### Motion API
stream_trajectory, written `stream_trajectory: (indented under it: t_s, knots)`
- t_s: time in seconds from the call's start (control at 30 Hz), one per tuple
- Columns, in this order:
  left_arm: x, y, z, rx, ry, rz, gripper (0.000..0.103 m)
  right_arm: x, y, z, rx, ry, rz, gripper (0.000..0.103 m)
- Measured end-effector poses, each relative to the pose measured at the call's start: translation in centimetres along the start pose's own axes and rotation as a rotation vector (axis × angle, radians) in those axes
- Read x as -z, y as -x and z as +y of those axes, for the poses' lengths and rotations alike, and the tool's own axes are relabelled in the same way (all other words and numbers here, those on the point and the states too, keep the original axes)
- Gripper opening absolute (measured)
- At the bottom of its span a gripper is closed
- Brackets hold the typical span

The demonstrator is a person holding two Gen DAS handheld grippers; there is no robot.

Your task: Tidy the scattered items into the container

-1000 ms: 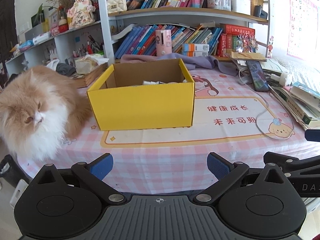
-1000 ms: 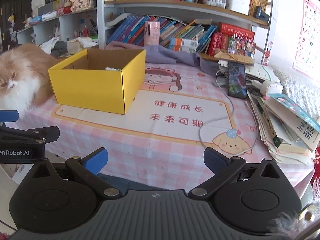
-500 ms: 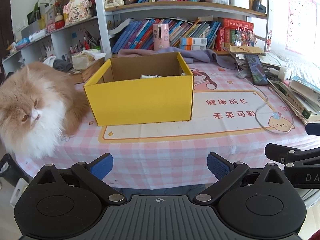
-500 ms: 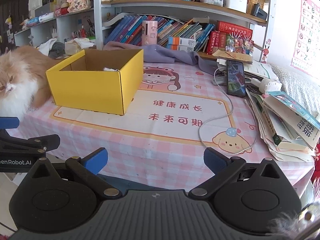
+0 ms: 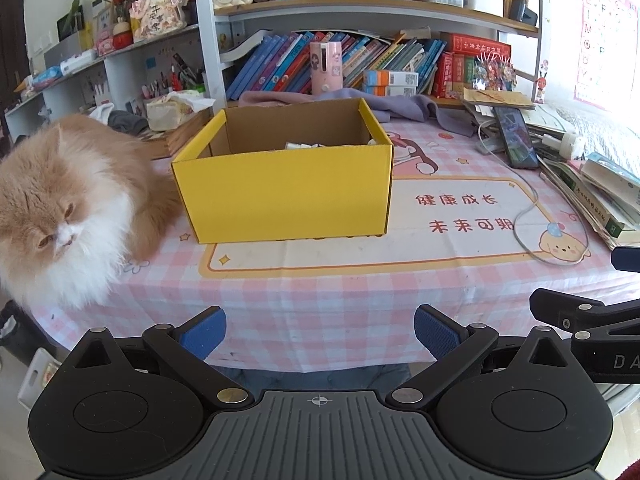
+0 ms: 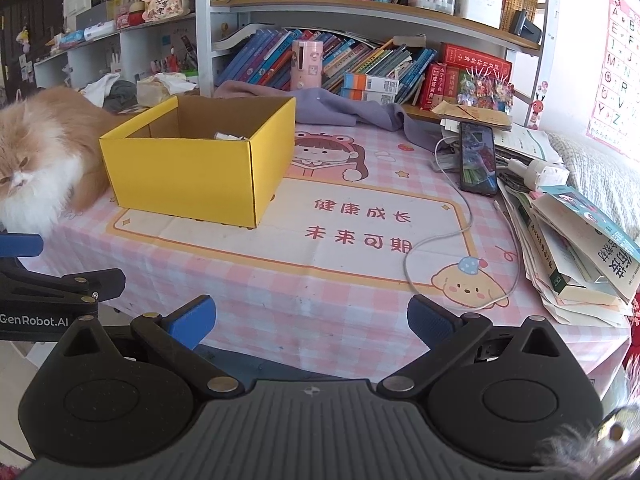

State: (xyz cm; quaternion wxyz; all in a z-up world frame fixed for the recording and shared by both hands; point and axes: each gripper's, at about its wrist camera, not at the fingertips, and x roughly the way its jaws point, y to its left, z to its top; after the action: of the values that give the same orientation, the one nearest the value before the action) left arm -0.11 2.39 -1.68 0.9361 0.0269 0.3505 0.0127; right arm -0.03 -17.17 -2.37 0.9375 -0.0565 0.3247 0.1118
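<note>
A yellow cardboard box (image 5: 286, 196) stands open on the pink checked tablecloth (image 5: 320, 300); it also shows in the right wrist view (image 6: 188, 176). Small pale items (image 5: 304, 145) lie inside it, mostly hidden by the front wall. My left gripper (image 5: 320, 330) is open and empty, held at the table's front edge, well short of the box. My right gripper (image 6: 310, 318) is open and empty, also at the front edge, to the right of the left one. The right gripper's fingers (image 5: 576, 312) show at the right of the left wrist view.
A fluffy orange and white cat (image 5: 68, 204) sits on the table left of the box. A phone (image 6: 478, 158) with a white cable (image 6: 448, 236), a white bottle (image 6: 538, 172) and stacked books (image 6: 580, 256) lie at the right. A purple cloth (image 6: 332, 108) and bookshelves stand behind.
Both grippers have drawn back slightly and risen, so the box looks a little farther and lower. The cat has lowered its head. Both grippers stay open.
</note>
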Motion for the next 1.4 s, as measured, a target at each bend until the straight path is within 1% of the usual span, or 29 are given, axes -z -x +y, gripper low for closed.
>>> stream_trajectory:
  t_s: [1.4]
  knots:
    - [-0.12, -0.43, -0.70, 0.011, -0.027, 0.008, 0.102, 0.14, -0.16, -0.41, 0.021, -0.021, 0.015, 0.103]
